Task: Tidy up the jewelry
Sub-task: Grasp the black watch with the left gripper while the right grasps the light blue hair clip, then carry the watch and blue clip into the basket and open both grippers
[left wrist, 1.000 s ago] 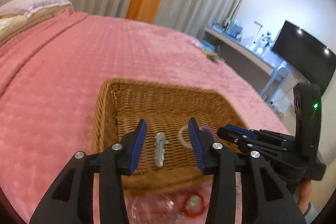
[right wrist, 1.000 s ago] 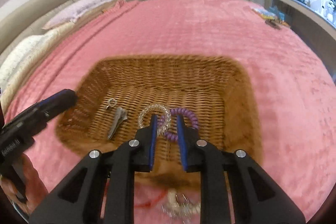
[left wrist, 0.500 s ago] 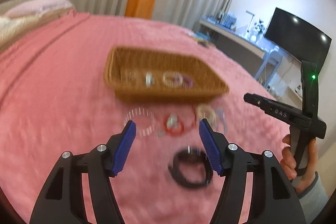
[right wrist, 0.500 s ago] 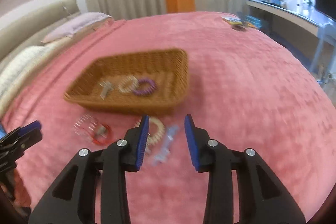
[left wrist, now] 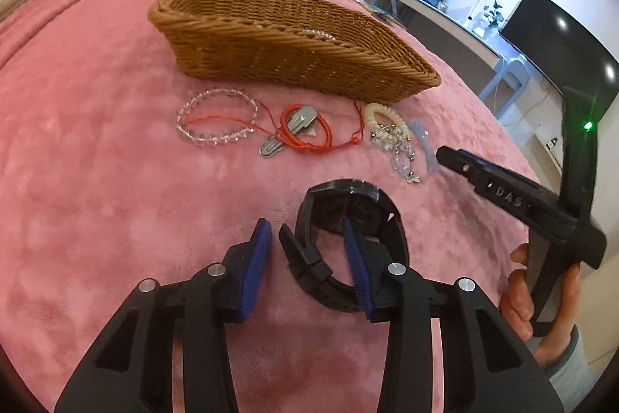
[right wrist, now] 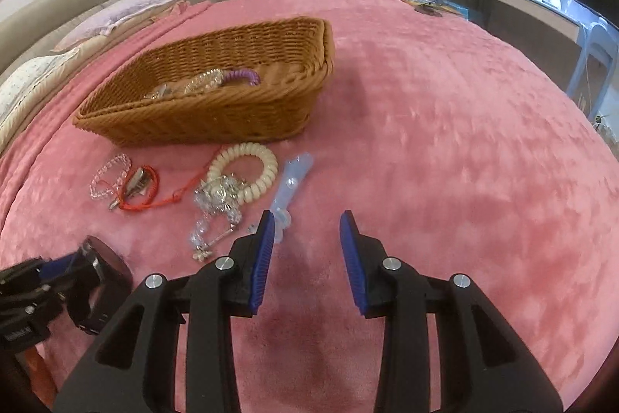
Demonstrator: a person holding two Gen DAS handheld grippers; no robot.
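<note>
Woven wicker basket [left wrist: 271, 41] sits on plush pink blanket [left wrist: 96, 180]. Left gripper [left wrist: 305, 239], jaws just closing, straddles the clasp of a black rubbery watch [left wrist: 348, 204] near the basket's front, pads not pressing. Right gripper [right wrist: 307, 239] half-open, empty, beside translucent blue clip [right wrist: 290, 180].

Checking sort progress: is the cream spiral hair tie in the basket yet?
No, the cream spiral hair tie lies on the pink blanket in front of the basket.

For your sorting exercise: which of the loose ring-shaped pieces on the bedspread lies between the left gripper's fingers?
The black watch: its strap sits inside the left gripper, unlike the bracelets near the basket.
</note>
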